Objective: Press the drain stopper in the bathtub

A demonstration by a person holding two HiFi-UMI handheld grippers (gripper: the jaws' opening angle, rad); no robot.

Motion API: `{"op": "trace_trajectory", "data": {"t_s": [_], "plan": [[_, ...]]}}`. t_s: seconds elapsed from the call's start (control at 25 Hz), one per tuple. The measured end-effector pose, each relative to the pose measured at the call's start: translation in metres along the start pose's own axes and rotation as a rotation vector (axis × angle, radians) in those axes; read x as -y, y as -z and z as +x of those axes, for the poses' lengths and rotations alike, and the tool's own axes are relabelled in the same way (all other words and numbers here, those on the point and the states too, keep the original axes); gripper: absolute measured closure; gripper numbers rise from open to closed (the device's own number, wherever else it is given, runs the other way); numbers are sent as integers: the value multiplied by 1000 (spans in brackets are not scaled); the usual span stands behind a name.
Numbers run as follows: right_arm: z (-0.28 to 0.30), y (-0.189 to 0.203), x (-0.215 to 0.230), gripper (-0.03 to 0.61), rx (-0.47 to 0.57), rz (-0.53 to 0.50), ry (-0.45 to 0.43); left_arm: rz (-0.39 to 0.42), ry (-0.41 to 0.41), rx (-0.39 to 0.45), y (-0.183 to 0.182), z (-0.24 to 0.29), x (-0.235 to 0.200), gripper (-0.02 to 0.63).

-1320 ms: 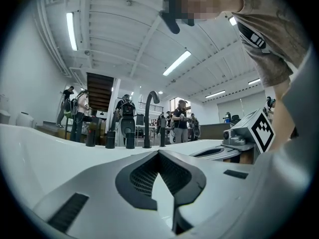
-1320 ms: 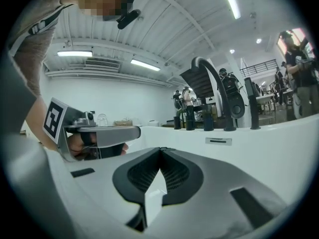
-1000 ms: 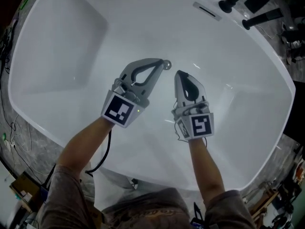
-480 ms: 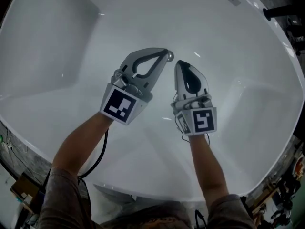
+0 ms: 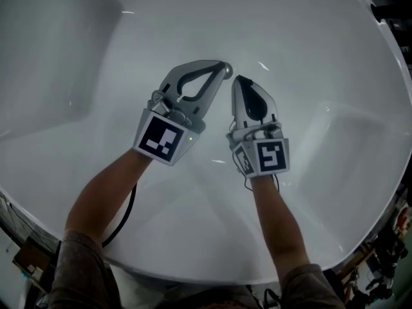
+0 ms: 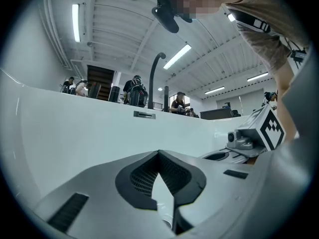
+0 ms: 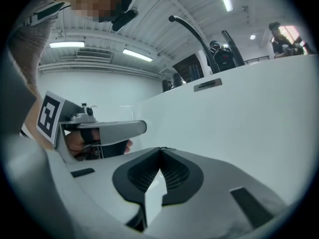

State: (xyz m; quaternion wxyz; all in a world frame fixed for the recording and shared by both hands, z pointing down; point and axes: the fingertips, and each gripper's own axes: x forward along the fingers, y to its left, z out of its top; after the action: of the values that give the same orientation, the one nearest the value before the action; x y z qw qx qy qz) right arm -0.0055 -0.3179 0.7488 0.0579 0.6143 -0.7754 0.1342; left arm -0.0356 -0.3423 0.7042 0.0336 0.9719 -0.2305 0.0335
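The chrome drain stopper (image 5: 227,71) is a small round knob on the white bathtub floor (image 5: 302,63), mostly hidden. My left gripper (image 5: 222,65) is shut, and its joined tips sit right at the stopper's edge. Whether they touch it I cannot tell. My right gripper (image 5: 237,79) is shut too, empty, and hovers just right of the stopper, close beside the left one. In the left gripper view the jaws (image 6: 159,153) meet at the tip, with something shiny showing low in the gap between them. In the right gripper view the jaws (image 7: 160,149) also meet, over bare tub.
The tub's far wall carries an overflow plate (image 6: 144,114), also seen in the right gripper view (image 7: 208,85). A dark curved faucet (image 6: 154,73) rises behind the rim. People stand in the room beyond. Sloped tub walls (image 5: 64,56) surround both grippers.
The head view has shifted, so the tub rim and faucet handles have slid out at the top. Both grippers stay shut and keep their places by the stopper.
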Motion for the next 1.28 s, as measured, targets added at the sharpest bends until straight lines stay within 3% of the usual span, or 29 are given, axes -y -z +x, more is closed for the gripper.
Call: {"op": "trace_trajectory", "data": {"t_s": [0.52, 0.68, 0.92, 1.28], "plan": [[41, 84, 25, 574, -178, 2, 10, -34, -52, -27, 24, 8, -18, 612], [55, 122, 44, 574, -277, 35, 45, -49, -61, -44, 36, 9, -16, 612], [80, 186, 55, 574, -435, -12, 71, -72, -72, -70, 54, 7, -23, 612], [88, 249, 70, 574, -639, 48, 89, -89, -67, -96, 68, 8, -19, 612]]}}
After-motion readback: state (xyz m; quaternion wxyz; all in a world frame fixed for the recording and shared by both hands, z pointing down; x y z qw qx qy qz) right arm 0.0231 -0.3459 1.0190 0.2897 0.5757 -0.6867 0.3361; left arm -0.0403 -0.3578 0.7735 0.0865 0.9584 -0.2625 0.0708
